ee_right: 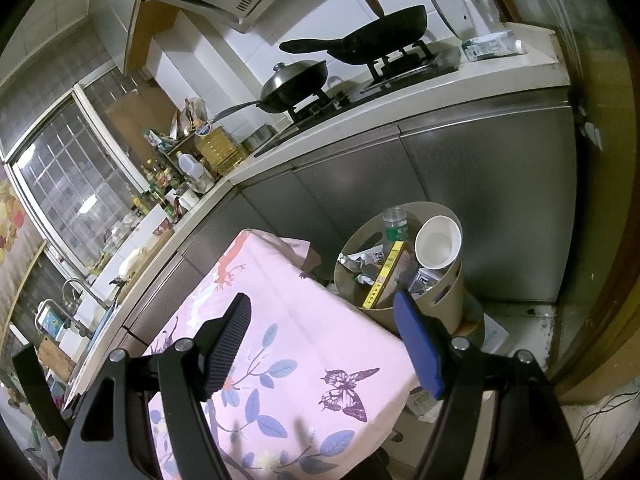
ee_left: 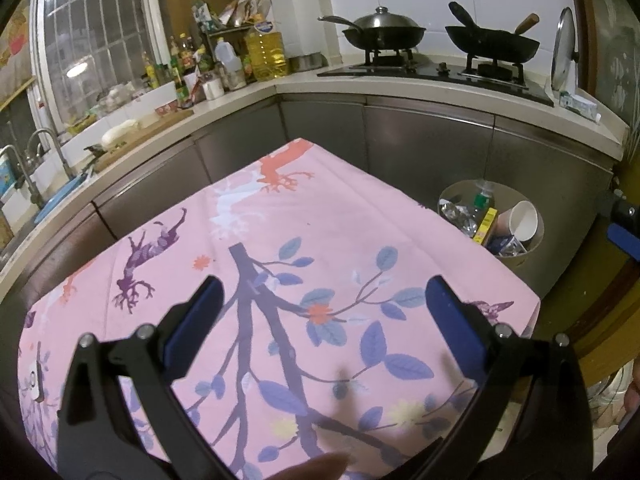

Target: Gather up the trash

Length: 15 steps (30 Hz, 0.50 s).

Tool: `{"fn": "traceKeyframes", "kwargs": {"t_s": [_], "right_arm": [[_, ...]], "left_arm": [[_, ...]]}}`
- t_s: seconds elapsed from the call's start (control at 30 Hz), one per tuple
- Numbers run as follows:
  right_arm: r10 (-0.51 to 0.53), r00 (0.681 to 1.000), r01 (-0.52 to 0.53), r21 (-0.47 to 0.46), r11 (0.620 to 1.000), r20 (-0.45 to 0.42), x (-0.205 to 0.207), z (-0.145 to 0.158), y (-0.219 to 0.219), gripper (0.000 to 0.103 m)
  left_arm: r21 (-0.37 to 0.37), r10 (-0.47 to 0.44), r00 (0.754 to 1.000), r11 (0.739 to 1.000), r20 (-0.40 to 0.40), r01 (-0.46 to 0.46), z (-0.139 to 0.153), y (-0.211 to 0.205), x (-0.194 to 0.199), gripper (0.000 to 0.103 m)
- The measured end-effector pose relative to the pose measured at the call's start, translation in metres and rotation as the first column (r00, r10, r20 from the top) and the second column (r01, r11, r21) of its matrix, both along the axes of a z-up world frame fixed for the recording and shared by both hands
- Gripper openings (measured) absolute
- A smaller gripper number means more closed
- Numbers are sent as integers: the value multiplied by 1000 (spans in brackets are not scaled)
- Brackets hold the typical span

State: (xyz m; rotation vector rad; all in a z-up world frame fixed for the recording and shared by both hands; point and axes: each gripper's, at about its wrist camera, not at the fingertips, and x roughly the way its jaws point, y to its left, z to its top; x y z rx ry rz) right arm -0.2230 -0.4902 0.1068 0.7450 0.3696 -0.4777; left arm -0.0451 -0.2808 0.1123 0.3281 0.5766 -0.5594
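My left gripper [ee_left: 324,320] & right gripper [ee_right: 324,344] gape wide, empty. Only right cam shows bin [ee_right: 444,292] wall; left shows sink tap [ee_left: 44,140].

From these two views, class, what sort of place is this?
A home kitchen, most likely: two woks sit on a gas hob, a sink tap stands by the window, and oil bottles crowd the worktop.
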Motion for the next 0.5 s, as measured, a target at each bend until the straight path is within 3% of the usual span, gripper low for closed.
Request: {"fn": "traceKeyframes", "kwargs": {"t_s": [0.5], "right_arm": [[-9, 1000, 9, 7, 1000, 3, 1, -1, 5, 71]], "left_arm": [[13, -12, 1000, 1000, 13, 12, -1, 1, -3, 97]]}}
